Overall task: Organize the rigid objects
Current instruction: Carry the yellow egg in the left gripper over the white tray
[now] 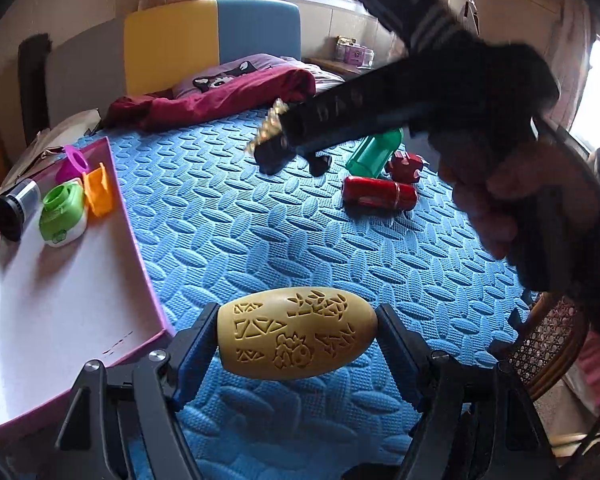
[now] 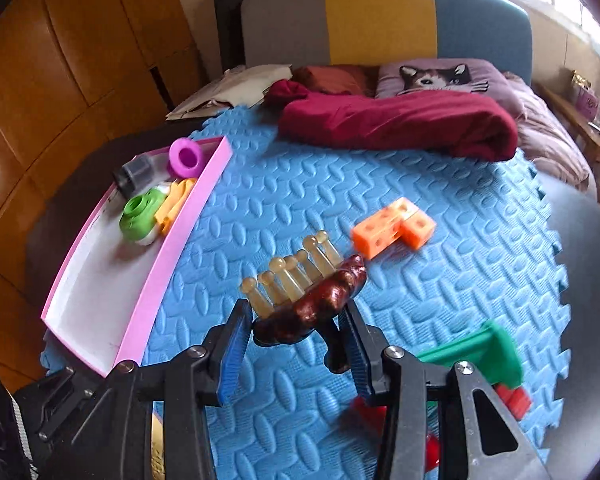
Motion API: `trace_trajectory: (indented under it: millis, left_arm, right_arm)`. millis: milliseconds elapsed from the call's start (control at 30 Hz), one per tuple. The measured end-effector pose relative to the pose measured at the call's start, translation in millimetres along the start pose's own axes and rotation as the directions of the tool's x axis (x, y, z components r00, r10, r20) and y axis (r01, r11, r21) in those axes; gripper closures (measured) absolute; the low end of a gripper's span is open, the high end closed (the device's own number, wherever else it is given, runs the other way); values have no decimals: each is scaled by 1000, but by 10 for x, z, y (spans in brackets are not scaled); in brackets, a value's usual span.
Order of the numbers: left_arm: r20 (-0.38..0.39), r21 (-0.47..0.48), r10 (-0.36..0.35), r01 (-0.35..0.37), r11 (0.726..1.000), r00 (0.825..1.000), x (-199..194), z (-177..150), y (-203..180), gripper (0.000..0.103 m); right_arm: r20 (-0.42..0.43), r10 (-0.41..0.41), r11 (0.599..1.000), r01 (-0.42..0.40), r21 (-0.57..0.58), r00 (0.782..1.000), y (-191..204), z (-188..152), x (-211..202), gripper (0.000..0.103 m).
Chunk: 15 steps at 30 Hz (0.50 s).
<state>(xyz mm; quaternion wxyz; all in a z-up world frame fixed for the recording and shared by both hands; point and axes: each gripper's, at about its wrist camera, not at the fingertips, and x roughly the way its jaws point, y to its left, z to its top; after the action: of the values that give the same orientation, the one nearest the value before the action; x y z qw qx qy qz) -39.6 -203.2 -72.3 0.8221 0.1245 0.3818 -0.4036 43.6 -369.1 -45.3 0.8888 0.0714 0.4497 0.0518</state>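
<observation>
My left gripper (image 1: pixel 296 336) is shut on a yellow carved egg-shaped piece (image 1: pixel 300 332), gripped by its two ends above the blue foam mat (image 1: pixel 260 220). My right gripper (image 2: pixel 298 324) is shut on a dark brown comb (image 2: pixel 320 300) whose amber pegs (image 2: pixel 288 276) point up and away. In the left wrist view that right gripper (image 1: pixel 292 160) hovers over the mat's middle. A pink-rimmed tray (image 1: pixel 60 300) at the left holds a black cylinder (image 1: pixel 14 210), a green-and-white cap (image 1: pixel 62 216), an orange piece (image 1: pixel 100 194) and a magenta ring (image 1: pixel 74 164).
Loose on the mat lie a green cylinder (image 1: pixel 374 152), a red cylinder (image 1: pixel 380 196), a red block (image 1: pixel 406 166) and joined orange cubes (image 2: pixel 392 226). A maroon blanket (image 2: pixel 400 124) and a pillow (image 2: pixel 440 76) lie at the far end. A wicker chair (image 1: pixel 548 340) stands right.
</observation>
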Motion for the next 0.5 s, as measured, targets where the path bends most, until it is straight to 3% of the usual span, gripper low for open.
trace_trajectory:
  millis: [333, 500]
  left_arm:
    - [51, -56, 39, -36, 998, 998, -462, -22, 211, 26]
    - [73, -177, 23, -10, 984, 997, -761, -3, 530, 26]
  right_arm:
    - [13, 3, 1000, -3, -7, 1000, -3, -147, 116, 58]
    - [24, 10, 1000, -9, -11, 1000, -9, -150, 114, 58]
